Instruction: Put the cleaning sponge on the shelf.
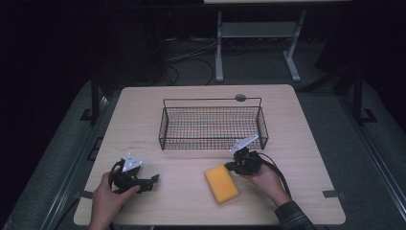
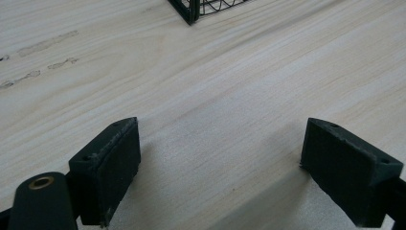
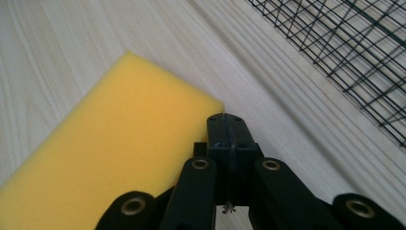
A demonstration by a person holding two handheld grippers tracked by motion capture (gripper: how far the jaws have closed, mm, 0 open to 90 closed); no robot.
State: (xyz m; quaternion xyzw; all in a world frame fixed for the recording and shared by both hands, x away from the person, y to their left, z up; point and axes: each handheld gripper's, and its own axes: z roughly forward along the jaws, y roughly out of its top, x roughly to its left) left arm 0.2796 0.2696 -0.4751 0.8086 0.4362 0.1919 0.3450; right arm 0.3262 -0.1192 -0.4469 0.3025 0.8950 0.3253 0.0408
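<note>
1 yellow sponge, 1 wire basket, 2 grippers

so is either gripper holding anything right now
Nothing is held. The left gripper stands open over bare table; the right gripper is shut on nothing, beside the yellow sponge.

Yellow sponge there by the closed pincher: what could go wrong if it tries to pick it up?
The right gripper is shut and sits at the yellow sponge's corner, so it would likely push the sponge rather than grip it unless it opens. The wire basket stands close behind, so a swing could clip its wall.
</note>
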